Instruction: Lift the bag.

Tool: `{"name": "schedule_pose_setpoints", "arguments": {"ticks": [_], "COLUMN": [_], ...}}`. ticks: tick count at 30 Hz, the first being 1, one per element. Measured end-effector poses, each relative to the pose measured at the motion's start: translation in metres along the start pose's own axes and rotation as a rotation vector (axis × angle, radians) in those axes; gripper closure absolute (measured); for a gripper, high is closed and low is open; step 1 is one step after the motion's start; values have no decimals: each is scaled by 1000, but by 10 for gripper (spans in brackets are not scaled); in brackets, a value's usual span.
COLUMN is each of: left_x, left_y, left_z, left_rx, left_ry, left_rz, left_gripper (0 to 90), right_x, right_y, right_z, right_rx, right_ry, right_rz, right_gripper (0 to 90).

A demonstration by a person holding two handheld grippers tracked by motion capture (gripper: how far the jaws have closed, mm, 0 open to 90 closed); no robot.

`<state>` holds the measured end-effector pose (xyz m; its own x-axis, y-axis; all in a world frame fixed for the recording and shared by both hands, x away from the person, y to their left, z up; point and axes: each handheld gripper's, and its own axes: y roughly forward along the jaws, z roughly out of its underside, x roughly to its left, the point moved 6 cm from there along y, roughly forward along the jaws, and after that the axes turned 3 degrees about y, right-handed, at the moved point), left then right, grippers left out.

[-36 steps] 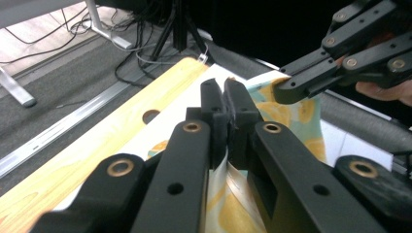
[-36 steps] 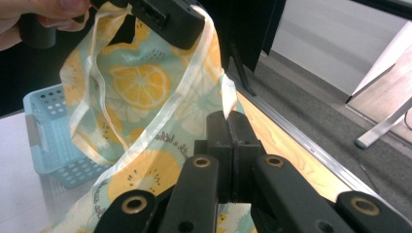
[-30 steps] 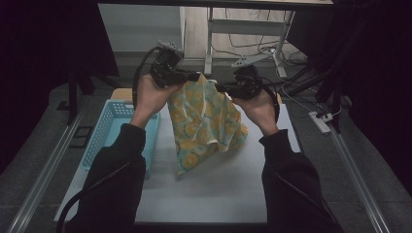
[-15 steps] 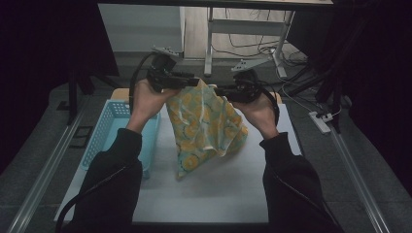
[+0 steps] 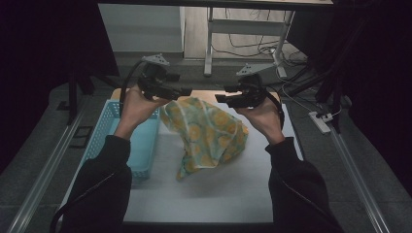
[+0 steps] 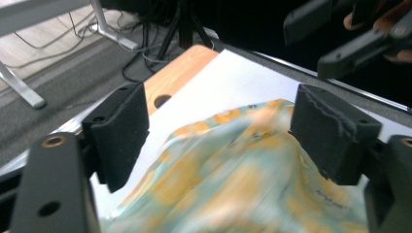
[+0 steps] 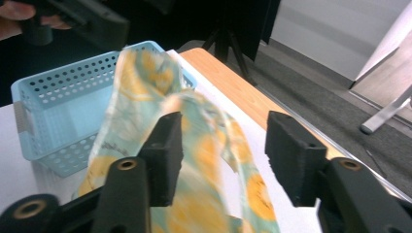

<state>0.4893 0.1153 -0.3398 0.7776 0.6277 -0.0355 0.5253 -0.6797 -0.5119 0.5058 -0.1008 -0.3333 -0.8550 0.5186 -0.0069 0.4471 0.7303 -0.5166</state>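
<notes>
1. Fabric detail is hard to read: the cloth [image 5: 206,133] is blurred in both gripper views, so its print shows as soft orange rounds on pale green-blue.
2. Cloth underside and its near edge are cut off at the bottom of the left gripper view.
3. Cloth position: slumped in a crumpled heap on the white tabletop [image 5: 214,189], just right of the blue basket [image 5: 141,145], with its top corner raised.
4. Left claw [image 5: 187,91]: jaws have just been opening and stand wide; the cloth [image 6: 252,179] lies between and below them, not pressed by the pads.
5. Right claw [image 5: 219,94]: jaws have just been opening and stand apart; the cloth [image 7: 194,160] hangs between them, loose of the pads.
6. Both claws are above the cloth, one at either side of its raised top corner.
</notes>
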Motion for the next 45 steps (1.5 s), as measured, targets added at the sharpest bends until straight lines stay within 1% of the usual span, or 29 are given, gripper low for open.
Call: {"name": "schedule_pose_setpoints", "arguments": {"ticks": [2,3,5,7,10,15,17,20,22,25,31,33,35,38,41,43,45], "left_x": [-2,-3,-5,-6,-8,-12,-13,-17,-19,-23,-31,-34,-37,-42,-49,-55,-61], "left_y": [-2,-3,-3,-4,-3,-4,-5,-7,-9,-13,-23,-28,-32,-37,-41,-44,-47], "left_z": [6,9,17,24,36,55,63,76,84,96,119,126,134,148,164,174,183], "left_rx": [8,15,26,31,39,38,42,44,49,52,58,49,39,22,31,26,18], "left_ry": [-10,-6,-6,-13,-21,-42,-50,-76,-79,-88,-88,-94,-105,-142,-156,-172,-183], "left_rz": [14,13,15,24,25,44,35,43,42,59,56,53,47,49,43,61,67], "left_gripper": [175,150,130,94,60,24,9,0,0,0,0,0,0,0,0,0,0], "right_x": [0,0,2,3,3,5,6,7,8,12,18,20,23,26,28,29,29], "right_y": [-2,-3,-4,-5,-4,-3,-4,-4,-6,-8,-14,-16,-18,-21,-26,-30,-36], "right_z": [2,3,7,11,19,33,38,47,52,62,86,95,104,118,132,140,149], "right_rx": [-11,-13,-21,-20,-21,-21,-26,-27,-30,-23,-14,-12,-23,-20,-25,-31,-26], "right_ry": [6,6,8,11,18,34,48,70,82,86,106,108,110,108,120,127,129], "right_rz": [-4,-2,-5,0,2,-1,-8,-9,-14,-19,-26,-27,-31,-18,-7,7,23], "right_gripper": [427,407,376,335,294,241,209,174,152,133,54,41,28,8,0,0,0]}}
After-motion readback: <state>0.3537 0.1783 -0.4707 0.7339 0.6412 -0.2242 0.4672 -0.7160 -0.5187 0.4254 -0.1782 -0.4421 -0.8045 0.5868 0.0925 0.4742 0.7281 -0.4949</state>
